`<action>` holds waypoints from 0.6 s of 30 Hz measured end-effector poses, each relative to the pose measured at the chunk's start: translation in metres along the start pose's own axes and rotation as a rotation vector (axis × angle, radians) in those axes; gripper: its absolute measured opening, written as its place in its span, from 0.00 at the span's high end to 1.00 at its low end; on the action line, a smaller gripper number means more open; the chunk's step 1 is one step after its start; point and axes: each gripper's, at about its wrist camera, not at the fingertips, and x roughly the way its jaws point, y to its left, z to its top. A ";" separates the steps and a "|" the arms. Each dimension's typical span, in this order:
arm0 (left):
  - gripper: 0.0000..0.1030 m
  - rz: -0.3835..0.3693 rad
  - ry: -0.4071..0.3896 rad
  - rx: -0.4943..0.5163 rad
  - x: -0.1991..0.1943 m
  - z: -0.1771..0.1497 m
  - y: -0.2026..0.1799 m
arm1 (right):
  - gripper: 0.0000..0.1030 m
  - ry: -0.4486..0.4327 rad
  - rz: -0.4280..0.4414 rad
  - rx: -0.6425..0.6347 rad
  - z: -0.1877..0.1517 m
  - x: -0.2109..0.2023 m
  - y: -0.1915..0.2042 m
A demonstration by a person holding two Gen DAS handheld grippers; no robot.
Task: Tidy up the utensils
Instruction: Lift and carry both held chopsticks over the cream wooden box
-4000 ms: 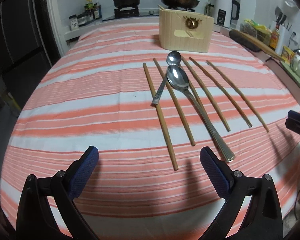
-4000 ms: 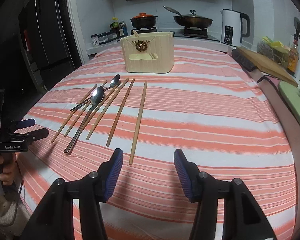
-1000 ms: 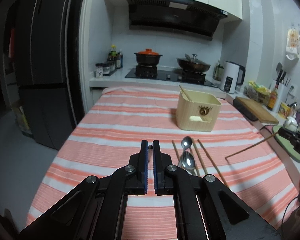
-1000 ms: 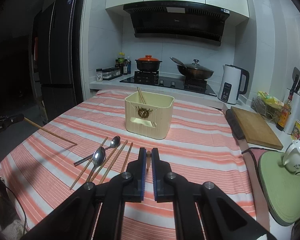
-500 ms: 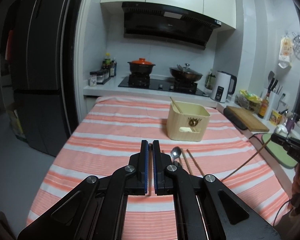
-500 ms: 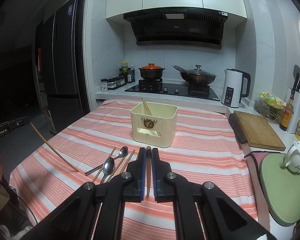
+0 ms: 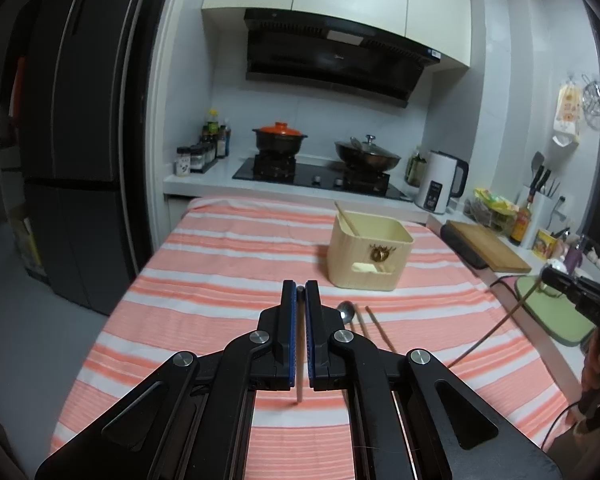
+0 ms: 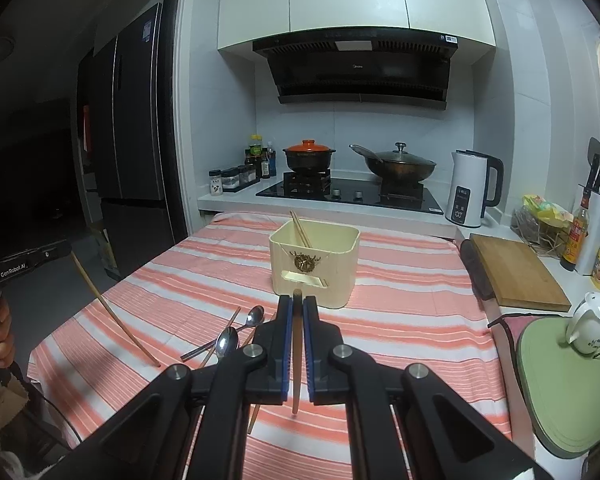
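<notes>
Kitchen cabinets, a hood and a stove fill the far wall; nearer lies the worktop (image 8: 400, 320) under a striped cloth. A cream holder (image 8: 315, 266) stands on it toward the far side, with a couple of chopsticks already leaning inside. The left gripper (image 7: 300, 292) has its jaws clenched on one chopstick (image 7: 299, 376), which hangs down at a slant off the cloth, as the right wrist view shows. The right gripper (image 8: 297, 304) likewise has its jaws clenched on another chopstick (image 8: 296, 364), lifted clear of the cloth. Two spoons (image 8: 236, 334) and a few more chopsticks still lie on the cloth, near and left of the holder.

The step in hand looks like carrying both sticks to the holder. To do it well, I would take one at a time, bring the lower tip over the open top, tilt the stick more upright so it clears the rim, and release only once the tip is well inside, beside the ones already there.
</notes>
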 end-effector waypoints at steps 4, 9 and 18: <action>0.99 -0.018 -0.009 -0.002 -0.004 0.006 -0.002 | 0.95 -0.013 0.002 -0.001 0.004 -0.004 0.001; 0.99 -0.035 -0.021 -0.003 -0.008 0.016 -0.003 | 0.95 -0.033 0.004 -0.006 0.013 -0.009 0.001; 0.99 -0.102 -0.018 -0.012 0.006 0.046 -0.012 | 0.95 -0.061 0.004 -0.031 0.039 -0.005 -0.001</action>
